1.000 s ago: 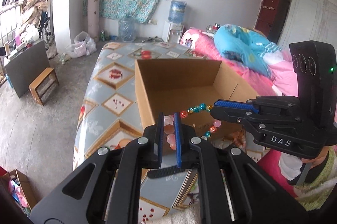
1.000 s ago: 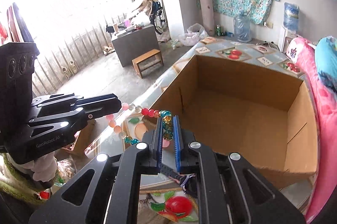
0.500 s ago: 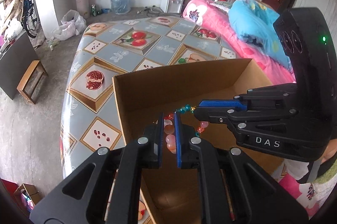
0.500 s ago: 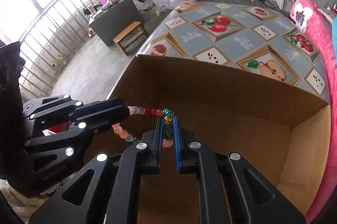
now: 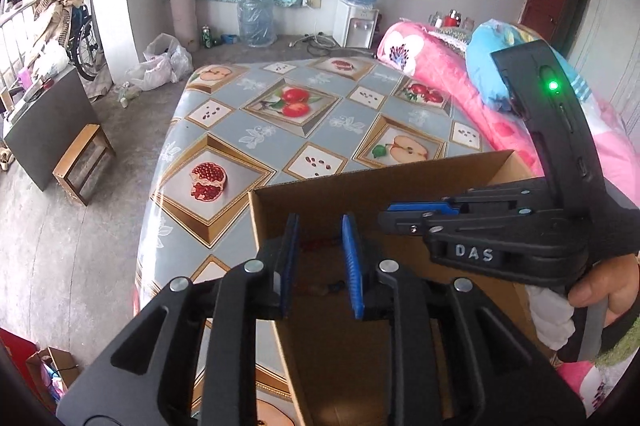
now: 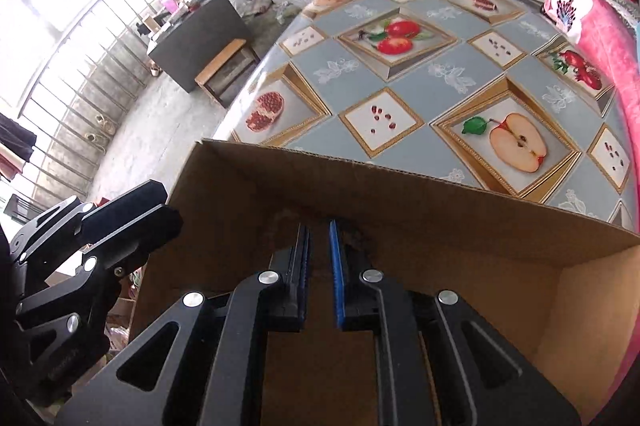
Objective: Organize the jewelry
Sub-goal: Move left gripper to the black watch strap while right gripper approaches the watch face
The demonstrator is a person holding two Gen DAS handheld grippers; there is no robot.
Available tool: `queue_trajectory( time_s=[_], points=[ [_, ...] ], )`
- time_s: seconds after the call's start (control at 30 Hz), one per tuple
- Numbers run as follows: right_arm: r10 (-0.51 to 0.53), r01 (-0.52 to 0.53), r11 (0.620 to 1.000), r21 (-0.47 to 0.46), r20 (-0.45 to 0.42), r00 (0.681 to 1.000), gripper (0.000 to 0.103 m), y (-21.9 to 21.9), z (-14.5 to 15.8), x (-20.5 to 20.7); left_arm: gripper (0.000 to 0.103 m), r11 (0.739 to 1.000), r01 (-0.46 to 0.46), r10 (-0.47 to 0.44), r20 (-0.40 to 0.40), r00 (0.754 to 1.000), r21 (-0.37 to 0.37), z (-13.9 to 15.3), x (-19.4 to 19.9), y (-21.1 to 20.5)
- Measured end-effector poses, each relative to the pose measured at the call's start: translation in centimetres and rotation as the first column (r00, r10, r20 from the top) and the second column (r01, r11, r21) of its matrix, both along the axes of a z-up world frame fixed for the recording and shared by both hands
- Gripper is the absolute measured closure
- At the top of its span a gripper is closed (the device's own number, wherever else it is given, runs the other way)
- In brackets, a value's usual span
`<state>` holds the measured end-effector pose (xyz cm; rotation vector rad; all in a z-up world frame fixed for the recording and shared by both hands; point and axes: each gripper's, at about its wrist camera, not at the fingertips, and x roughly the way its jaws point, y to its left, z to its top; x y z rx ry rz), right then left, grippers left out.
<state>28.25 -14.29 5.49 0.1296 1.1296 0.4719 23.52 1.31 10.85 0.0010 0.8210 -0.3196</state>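
The left gripper point(image 5: 320, 262) is above the near corner of the open brown cardboard box point(image 5: 320, 197), jaws parted with a clear gap and gripping nothing. Between them, a beaded bracelet point(image 5: 320, 244) with dark red beads is partly visible inside the box. The right gripper point(image 6: 319, 270) is also over the box interior, jaws slightly apart with a narrow gap and empty. The box rests on the desk covered by a fruit-patterned grey tablecloth point(image 6: 400, 81).
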Motion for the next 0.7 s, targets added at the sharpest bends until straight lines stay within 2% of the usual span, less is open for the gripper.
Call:
queue_trajectory(
  time_s=[0.1,0.2,0.23,0.33,0.47,0.53,0.7],
  points=[
    [-0.013,0.008,0.999,0.043,0.105,0.994,0.090,-1.5,3.5,-2.9,0.074,0.999,-0.016,0.018,0.068,0.997,-0.035,1.8,-2.8,1.5],
    [-0.016,-0.004,0.997,0.083,0.234,0.972,0.078,-3.0,6.9,-7.8,0.061,0.994,-0.010,0.024,0.130,0.991,-0.109,3.0,-6.1,3.5],
    [-0.020,-0.007,0.995,0.101,0.266,0.964,0.077,-3.5,7.6,-9.4,0.057,0.992,-0.011,0.029,0.146,0.989,-0.123,3.1,-7.3,4.1],
    [-0.024,-0.024,0.991,0.134,0.343,0.939,0.075,-4.6,8.7,-14.4,0.056,0.992,-0.016,0.036,0.153,0.988,-0.128,2.7,-10.5,5.5],
    [-0.027,-0.029,0.991,0.131,0.406,0.913,0.073,-5.3,8.4,-20.2,0.056,0.990,-0.045,0.063,0.127,0.990,-0.133,1.1,-14.0,6.8],
    [-0.032,-0.022,0.992,0.127,0.412,0.911,0.072,-5.3,7.5,-22.3,0.052,0.987,-0.056,0.072,0.109,0.991,-0.149,0.2,-15.7,7.4],
    [-0.057,0.022,0.994,0.109,0.327,0.943,0.072,-4.9,3.3,-24.6,0.044,0.987,-0.077,0.085,0.049,0.995,-0.140,-3.0,-18.6,7.9]
  ],
)
